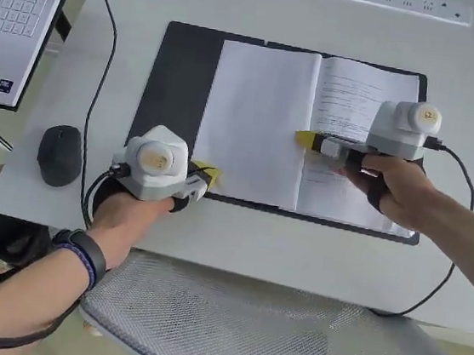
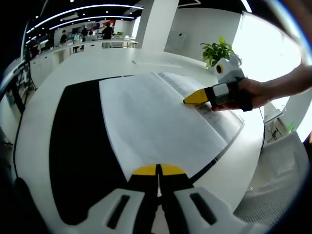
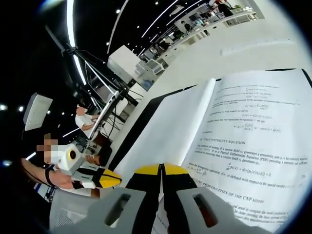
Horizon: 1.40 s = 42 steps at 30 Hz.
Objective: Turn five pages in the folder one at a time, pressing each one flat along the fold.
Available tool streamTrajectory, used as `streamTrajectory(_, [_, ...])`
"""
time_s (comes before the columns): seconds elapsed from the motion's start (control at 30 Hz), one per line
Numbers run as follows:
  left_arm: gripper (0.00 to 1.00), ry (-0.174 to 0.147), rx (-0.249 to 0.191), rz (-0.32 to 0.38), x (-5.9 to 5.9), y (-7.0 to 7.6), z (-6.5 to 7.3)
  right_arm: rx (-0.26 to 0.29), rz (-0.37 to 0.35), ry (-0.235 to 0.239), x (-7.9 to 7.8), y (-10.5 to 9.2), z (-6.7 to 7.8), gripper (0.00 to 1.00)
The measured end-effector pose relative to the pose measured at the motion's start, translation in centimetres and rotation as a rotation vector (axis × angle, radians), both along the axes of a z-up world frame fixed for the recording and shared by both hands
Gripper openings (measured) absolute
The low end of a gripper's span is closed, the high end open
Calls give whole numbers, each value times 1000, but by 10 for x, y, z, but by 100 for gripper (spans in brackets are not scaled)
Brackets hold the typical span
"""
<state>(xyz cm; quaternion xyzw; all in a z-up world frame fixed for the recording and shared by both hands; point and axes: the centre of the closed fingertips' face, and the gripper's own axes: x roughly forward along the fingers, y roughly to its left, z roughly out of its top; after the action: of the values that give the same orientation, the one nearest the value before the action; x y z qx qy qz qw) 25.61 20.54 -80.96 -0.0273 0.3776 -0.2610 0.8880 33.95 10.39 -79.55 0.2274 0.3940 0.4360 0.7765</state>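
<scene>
Bench: white workbench (image 1: 238, 246) in an open office, with a mesh chair back (image 1: 288, 329) nearest the person.
Left gripper: left gripper (image 1: 205, 176) sits at the near edge of the folder (image 1: 176, 76). Its yellow tips are shut together with nothing between them.
Ahead of the left jaws: a blank white page (image 1: 256, 120) spreads away from the tips, lying flat on the black cover.
Fold: the fold (image 1: 313, 109) runs lengthwise from the folder's near edge to its far edge, well apart from the left jaws across the blank page.
Right gripper: right gripper (image 1: 305, 139) points across the printed page (image 1: 358, 88). Its tips are closed and empty, and they sit right at the fold about midway along it.
Nearer hand: the right one, I'd say. It is placed to press along the fold, and the next page's free edge lies behind its jaws.
Writing: in the right gripper view the heading "THE CONTINUITY EQUATION" (image 3: 222, 141) can be read. The equations are too small to make out.
Beyond: a mouse (image 1: 60, 154) and a laptop (image 1: 11, 15) off to the left, and a power strip (image 1: 398, 2) at the far edge.
</scene>
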Motion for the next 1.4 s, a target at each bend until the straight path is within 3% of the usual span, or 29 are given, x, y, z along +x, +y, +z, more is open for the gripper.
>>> streamTrajectory(0.2, [0,-1,3,-11,1,0,0,45,-2,0,6,1,6,0])
streamTrajectory(0.27, [0,-2,4,-12,1,1,-1,64,-19,3,23,-3,2,0])
streamTrajectory(0.37, [0,-1,4,-11,2,1,-1,85,-32,-5,34,0,5,0])
streamTrajectory(0.4, [0,-1,4,-11,2,1,-1,79,-54,-21,44,0,5,0])
streamTrajectory(0.53, [0,-1,2,-6,2,1,-1,102,-91,0,77,-4,-1,0])
streamTrajectory(0.67, [0,1,2,-11,3,1,-2,124,-107,2,86,-3,-1,0])
streamTrajectory(0.73, [0,2,2,-10,4,1,-3,140,-125,11,83,-2,1,0])
streamTrajectory(0.9, [0,3,0,-6,4,3,-4,132,-167,1,112,-3,-3,0])
streamTrajectory(1.1, [0,7,-1,-1,5,4,-7,169,-309,25,153,-12,-4,0])
streamTrajectory(1.4, [0,8,-4,12,3,3,-6,215,-406,56,179,-19,-8,0])
